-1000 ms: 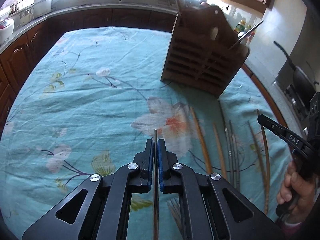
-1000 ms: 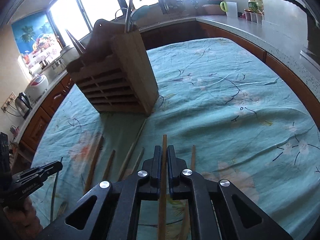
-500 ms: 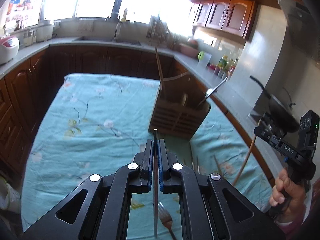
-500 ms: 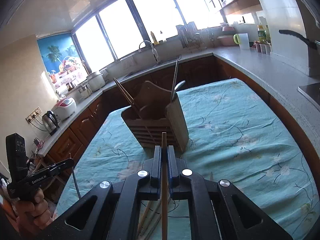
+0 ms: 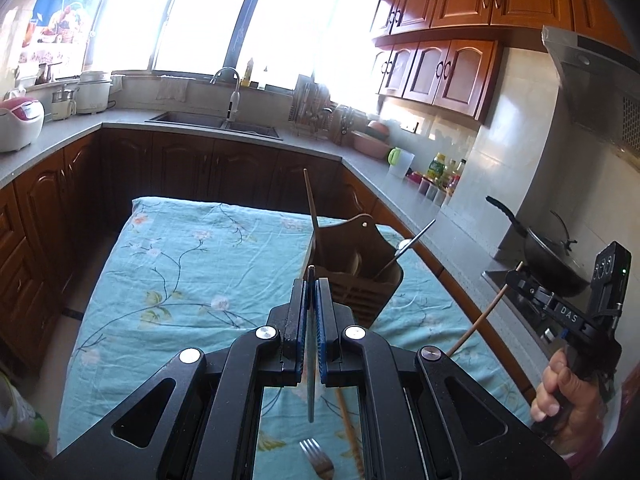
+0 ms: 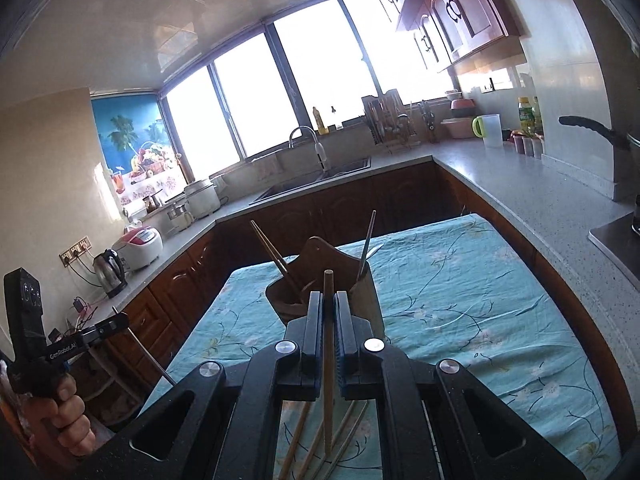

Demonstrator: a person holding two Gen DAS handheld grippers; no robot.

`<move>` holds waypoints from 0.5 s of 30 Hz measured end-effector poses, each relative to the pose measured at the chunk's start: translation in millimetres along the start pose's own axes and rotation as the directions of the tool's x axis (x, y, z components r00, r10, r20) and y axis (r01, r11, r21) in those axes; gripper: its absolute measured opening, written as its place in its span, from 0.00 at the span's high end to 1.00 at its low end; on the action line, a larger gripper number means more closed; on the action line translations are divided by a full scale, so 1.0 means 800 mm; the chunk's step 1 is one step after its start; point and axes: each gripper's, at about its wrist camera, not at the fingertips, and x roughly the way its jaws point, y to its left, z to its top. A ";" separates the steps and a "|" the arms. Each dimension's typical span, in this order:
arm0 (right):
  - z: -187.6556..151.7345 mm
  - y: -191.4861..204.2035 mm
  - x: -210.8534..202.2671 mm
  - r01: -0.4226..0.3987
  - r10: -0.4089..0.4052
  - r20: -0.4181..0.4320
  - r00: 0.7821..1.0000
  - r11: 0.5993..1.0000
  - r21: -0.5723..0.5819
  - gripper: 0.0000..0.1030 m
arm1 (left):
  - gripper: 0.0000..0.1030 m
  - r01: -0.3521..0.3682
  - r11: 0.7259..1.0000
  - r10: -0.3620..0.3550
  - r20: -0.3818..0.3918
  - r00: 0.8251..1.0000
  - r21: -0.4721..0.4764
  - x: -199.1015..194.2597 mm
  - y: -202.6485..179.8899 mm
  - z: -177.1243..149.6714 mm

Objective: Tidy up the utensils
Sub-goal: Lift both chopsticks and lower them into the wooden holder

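Clamping a fork [image 5: 311, 360] in the left hand-held gripper [image 5: 311, 292], chopstick [image 6: 328, 344] in the right hand-held gripper [image 6: 328, 304].

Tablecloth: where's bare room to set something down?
Free: the tablecloth left of the wooden utensil holder, out to its far and left edges, and the stretch right of the holder in the right wrist view. Crowded: the near edge, with loose chopsticks and a fork.

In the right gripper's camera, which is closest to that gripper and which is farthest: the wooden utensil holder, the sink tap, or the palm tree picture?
1. Wooden utensil holder, just ahead on the teal cloth.
2. Sink tap, on the back counter below the window.
3. Palm tree picture, far left wall; not clearly farther than the tap.
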 end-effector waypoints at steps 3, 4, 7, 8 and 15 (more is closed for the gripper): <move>0.003 0.002 0.000 -0.002 0.002 0.008 1.000 1.000 -0.002 0.95 | 0.97 0.000 1.000 0.000 0.006 1.000 -0.010 0.002 0.003 0.003; 0.004 0.002 0.002 -0.002 0.002 0.009 1.000 1.000 -0.002 0.95 | 0.97 0.001 1.000 -0.001 0.008 1.000 -0.013 0.003 0.003 0.003; 0.005 0.002 0.004 -0.004 0.004 0.014 1.000 1.000 0.005 0.95 | 0.97 0.004 1.000 -0.003 0.014 1.000 -0.020 0.007 0.004 0.007; 0.006 0.002 0.005 -0.004 0.004 0.015 1.000 1.000 0.006 0.95 | 0.97 0.005 1.000 -0.005 0.016 1.000 -0.021 0.009 0.004 0.009; 0.021 0.002 0.009 -0.004 0.004 0.054 0.999 1.000 0.005 0.95 | 0.97 0.013 1.000 -0.012 0.049 0.999 -0.015 0.017 -0.005 0.031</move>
